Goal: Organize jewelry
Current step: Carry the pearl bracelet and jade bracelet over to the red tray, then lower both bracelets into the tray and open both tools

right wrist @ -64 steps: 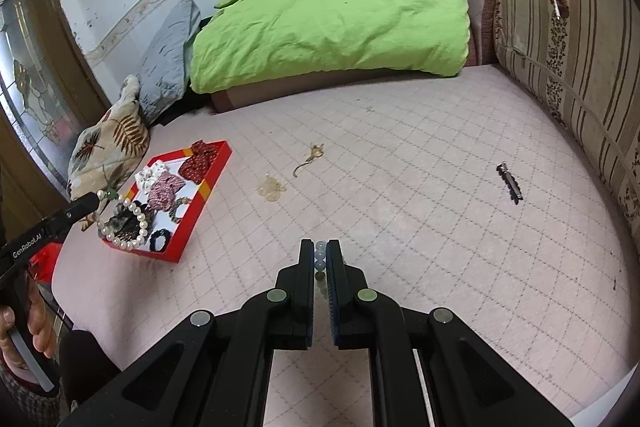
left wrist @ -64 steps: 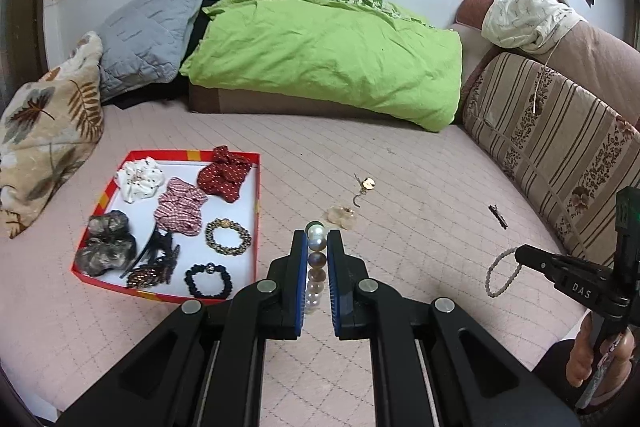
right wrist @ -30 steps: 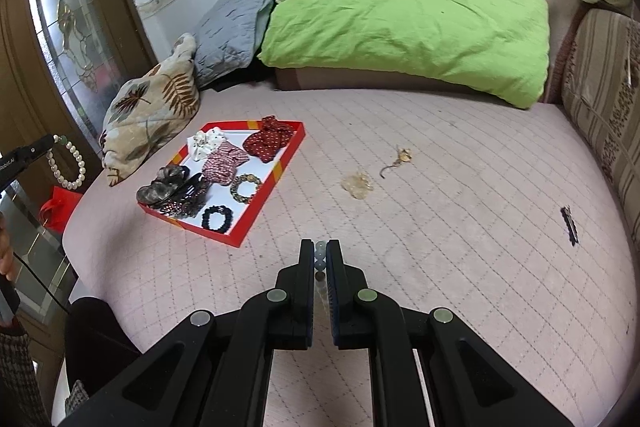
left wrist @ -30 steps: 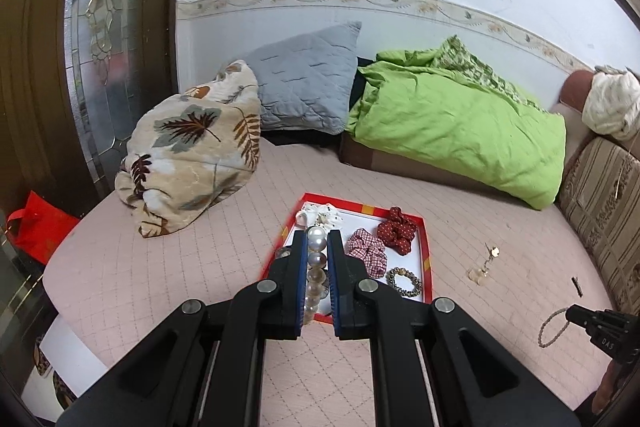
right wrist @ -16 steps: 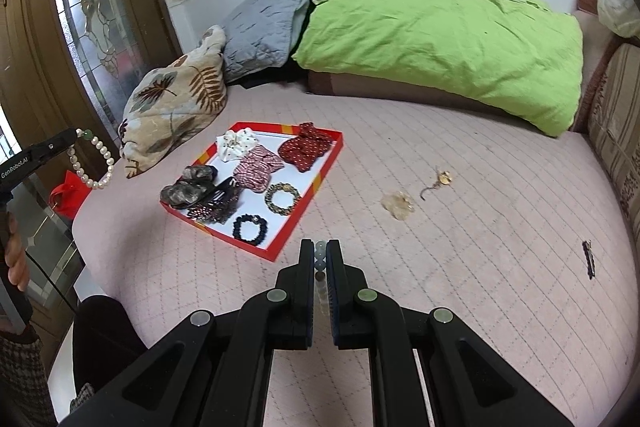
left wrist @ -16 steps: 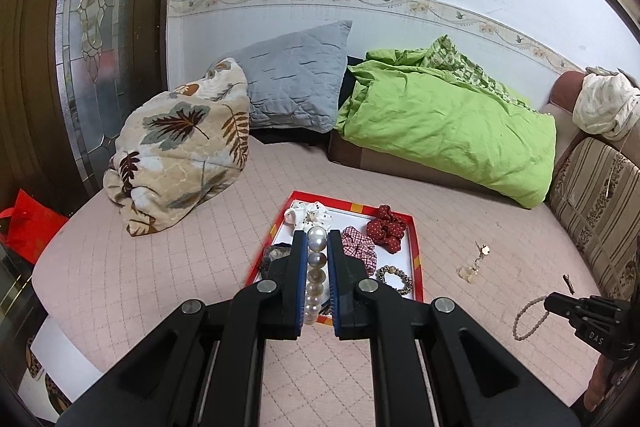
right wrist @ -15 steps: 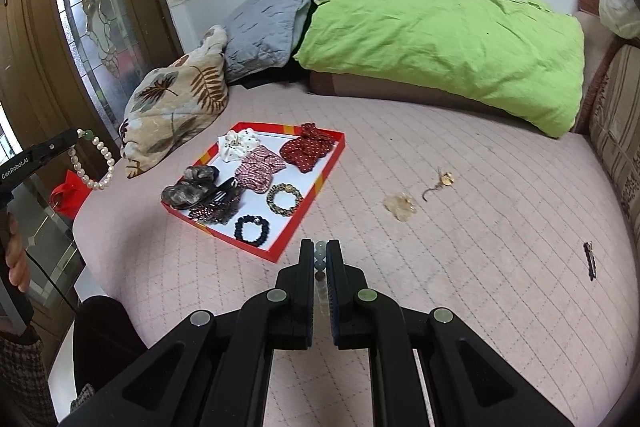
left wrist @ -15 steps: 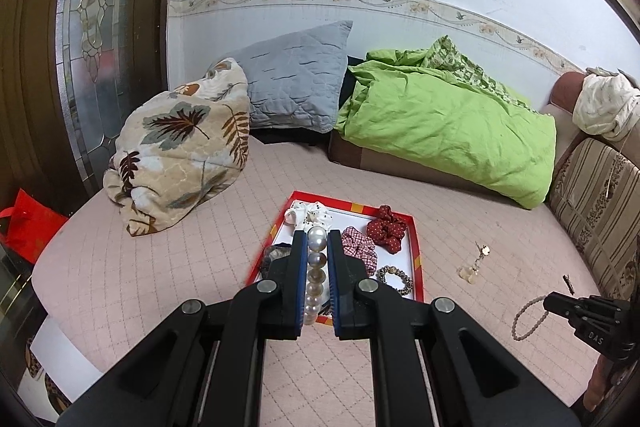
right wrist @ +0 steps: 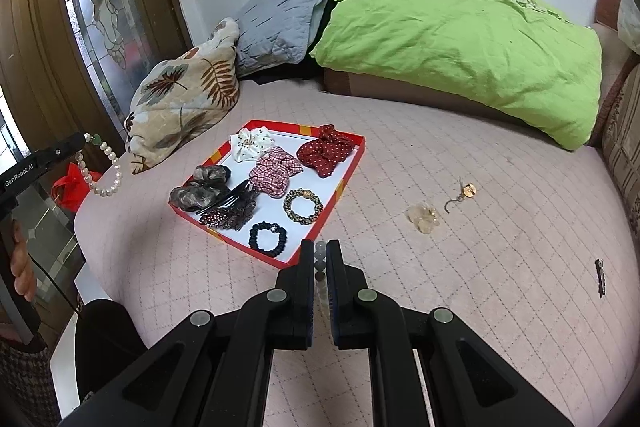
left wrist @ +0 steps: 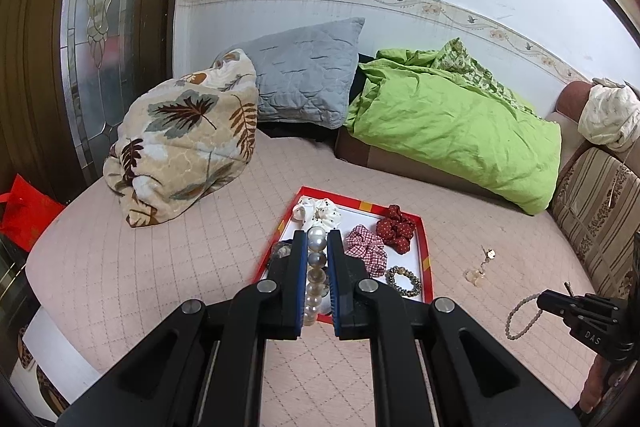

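My left gripper (left wrist: 318,239) is shut on a white pearl bracelet (left wrist: 314,267), held above the near edge of the red tray (left wrist: 422,227). In the right wrist view the left gripper (right wrist: 82,142) shows at the far left with the pearl bracelet (right wrist: 108,171) hanging as a loop. My right gripper (right wrist: 320,251) is shut on a small grey bead bracelet (right wrist: 320,261), just off the near corner of the tray (right wrist: 354,163). The right gripper (left wrist: 544,301) shows low at the right of the left wrist view, its bead bracelet (left wrist: 520,317) dangling.
The tray holds several scrunchies, a dark hair claw (right wrist: 232,207), a gold bracelet (right wrist: 303,206) and a black bracelet (right wrist: 267,237). On the pink bed lie a clear trinket (right wrist: 424,217), a gold pendant (right wrist: 466,193) and a black clip (right wrist: 599,277). Pillows and a green quilt are behind.
My right gripper has moved left toward the tray, which now lies nearer its fingers. The left gripper has hardly shifted. Both bracelets stay gripped.
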Motion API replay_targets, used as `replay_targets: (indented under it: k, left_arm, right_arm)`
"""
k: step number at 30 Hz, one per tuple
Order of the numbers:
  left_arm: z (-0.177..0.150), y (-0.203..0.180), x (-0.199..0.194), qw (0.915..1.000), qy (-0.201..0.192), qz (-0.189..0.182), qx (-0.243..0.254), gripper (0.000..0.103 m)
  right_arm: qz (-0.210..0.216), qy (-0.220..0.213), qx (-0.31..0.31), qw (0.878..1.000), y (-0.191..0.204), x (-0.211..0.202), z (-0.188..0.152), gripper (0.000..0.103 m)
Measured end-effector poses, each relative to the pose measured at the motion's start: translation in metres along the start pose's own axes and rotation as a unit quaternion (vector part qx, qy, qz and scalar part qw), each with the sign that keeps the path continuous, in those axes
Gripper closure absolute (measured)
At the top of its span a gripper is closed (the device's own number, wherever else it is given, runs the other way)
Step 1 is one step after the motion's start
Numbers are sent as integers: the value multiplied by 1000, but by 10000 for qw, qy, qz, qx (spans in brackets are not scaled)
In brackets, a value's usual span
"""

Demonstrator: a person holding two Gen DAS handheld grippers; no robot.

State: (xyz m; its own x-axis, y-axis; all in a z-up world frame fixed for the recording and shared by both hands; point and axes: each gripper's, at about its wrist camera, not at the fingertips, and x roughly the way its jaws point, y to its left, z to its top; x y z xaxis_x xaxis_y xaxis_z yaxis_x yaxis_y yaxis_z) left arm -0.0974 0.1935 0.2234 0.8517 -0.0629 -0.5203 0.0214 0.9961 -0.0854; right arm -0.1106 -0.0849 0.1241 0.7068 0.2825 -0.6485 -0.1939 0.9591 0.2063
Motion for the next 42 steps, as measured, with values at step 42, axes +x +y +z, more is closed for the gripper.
replay_targets:
  k: [42]
  left_arm:
    - [17, -9, 120, 9965, 565, -614, 48, 94]
  right_arm:
    - [238, 410, -128, 9988, 6, 102, 48, 96]
